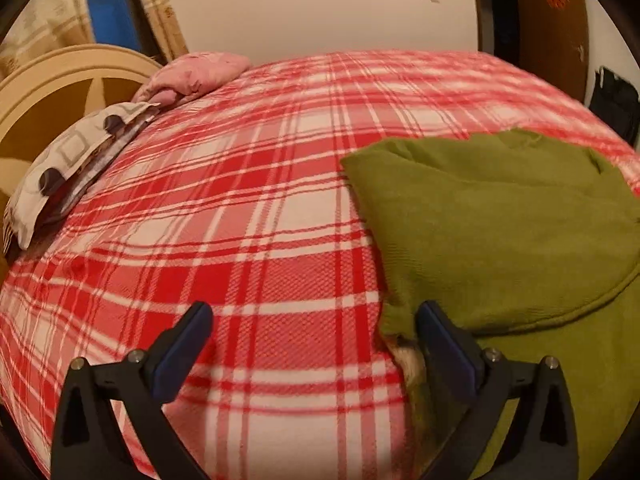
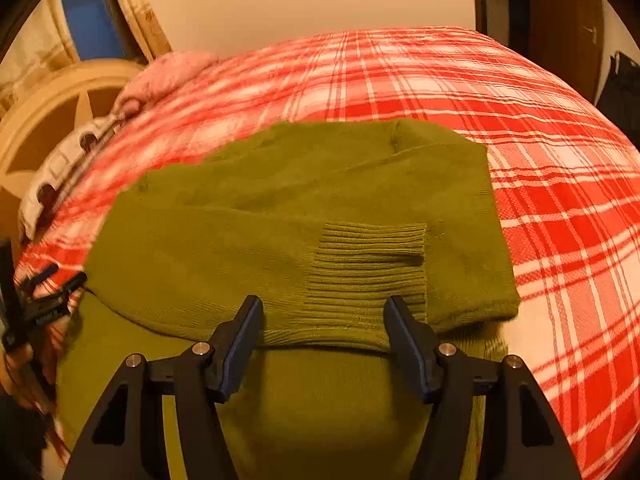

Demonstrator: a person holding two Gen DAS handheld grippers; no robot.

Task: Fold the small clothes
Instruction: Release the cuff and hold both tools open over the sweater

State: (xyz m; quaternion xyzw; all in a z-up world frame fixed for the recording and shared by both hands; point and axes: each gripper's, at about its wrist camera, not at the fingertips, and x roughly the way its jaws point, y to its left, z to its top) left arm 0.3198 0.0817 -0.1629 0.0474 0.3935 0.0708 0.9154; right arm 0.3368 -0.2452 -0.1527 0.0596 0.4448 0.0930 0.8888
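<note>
One olive-green knit sweater (image 2: 288,216) lies part-folded on the plaid bedspread (image 1: 240,200), its long axis crosswise. The right hand-held gripper (image 2: 322,320), nearer, gapes empty over its ribbed cuff (image 2: 368,264); the left hand-held gripper (image 1: 316,320) spreads wide, empty, at the sweater's left edge.

plaid blanket (image 1: 256,208) | pink cloth (image 1: 192,76) beside patterned pillow (image 1: 68,160) | wall (image 1: 320,4)

open plaid blanket (image 1: 248,208) lies left of the green sweater (image 1: 500,232) and right of it in the right wrist view. pillows (image 1: 68,160) line the far left edge. the wall (image 1: 320,4) closes the far side.
</note>
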